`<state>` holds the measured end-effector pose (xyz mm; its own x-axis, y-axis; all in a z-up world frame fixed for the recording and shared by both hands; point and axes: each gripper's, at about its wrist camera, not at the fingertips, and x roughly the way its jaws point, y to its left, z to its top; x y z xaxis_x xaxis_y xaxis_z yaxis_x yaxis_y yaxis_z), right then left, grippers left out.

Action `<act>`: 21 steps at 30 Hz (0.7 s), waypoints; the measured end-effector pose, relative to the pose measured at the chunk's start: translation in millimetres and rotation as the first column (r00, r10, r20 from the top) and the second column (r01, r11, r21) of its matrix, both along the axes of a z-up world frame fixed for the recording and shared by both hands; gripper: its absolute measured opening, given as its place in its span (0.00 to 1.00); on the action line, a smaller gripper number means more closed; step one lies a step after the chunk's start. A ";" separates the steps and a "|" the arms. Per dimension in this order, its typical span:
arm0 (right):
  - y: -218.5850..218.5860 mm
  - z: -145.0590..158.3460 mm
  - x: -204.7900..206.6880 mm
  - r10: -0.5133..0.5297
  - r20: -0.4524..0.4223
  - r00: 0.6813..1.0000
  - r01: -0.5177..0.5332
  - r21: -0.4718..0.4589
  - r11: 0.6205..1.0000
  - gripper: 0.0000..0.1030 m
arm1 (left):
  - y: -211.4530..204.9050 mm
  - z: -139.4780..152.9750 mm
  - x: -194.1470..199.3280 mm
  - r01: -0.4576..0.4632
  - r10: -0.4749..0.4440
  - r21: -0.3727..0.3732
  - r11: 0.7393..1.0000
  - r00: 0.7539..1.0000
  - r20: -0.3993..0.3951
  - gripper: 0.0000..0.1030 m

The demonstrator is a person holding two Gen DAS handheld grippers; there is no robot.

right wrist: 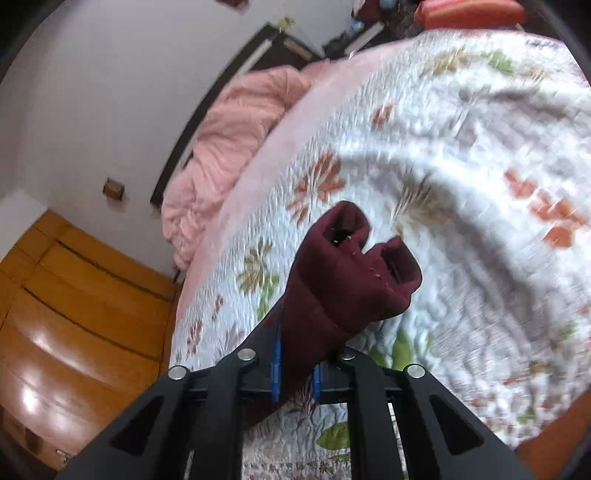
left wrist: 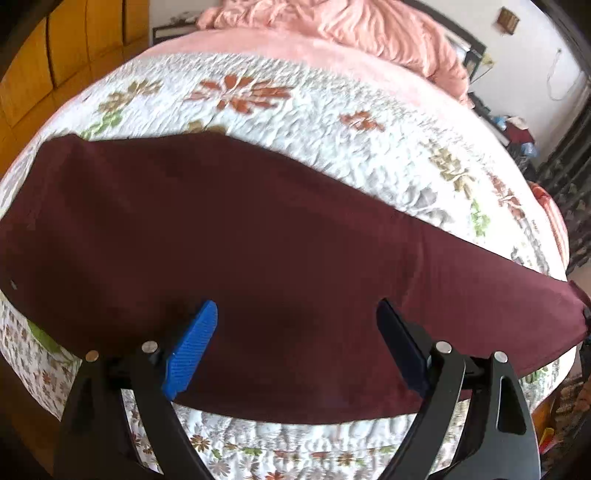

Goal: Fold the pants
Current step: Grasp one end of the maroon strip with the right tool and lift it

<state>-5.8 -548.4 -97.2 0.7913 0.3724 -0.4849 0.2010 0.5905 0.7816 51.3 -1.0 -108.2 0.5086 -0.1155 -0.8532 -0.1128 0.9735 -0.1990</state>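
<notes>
You've got a white floral quilt [left wrist: 332, 122] covering most of the bed, orange, olive and green flower prints across it. Crumpled pink duvet [left wrist: 354, 29] bunched at the top of the left wrist frame, flat pink sheet [left wrist: 280, 42] just below it. Orange wooden wardrobe [right wrist: 74, 314] fills the lower left of the right wrist frame, glossy panels. Small brown wall box [right wrist: 113, 189] on the white wall [right wrist: 110, 92] above it. Dark headboard [right wrist: 221, 99] runs diagonally behind the duvet.

Left tool [left wrist: 297, 347] spread; right tool [right wrist: 295, 373] clamped.
</notes>
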 end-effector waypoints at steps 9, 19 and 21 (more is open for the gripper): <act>-38.2 -65.0 -14.4 -0.109 -0.295 0.949 0.082 -0.104 0.991 0.11 | -34.7 -43.8 6.5 0.098 -0.090 0.113 0.989 0.993 -0.072 0.89; 61.4 66.4 9.8 0.019 -0.058 0.998 -0.042 -0.431 0.901 0.12 | 6.5 7.6 -11.0 -0.007 0.007 0.001 1.000 0.999 0.046 0.89; 110.7 88.8 22.4 0.109 -0.039 0.993 -0.113 -0.531 0.840 0.12 | 17.8 17.1 -16.2 -0.030 0.029 0.004 1.000 0.997 0.068 0.91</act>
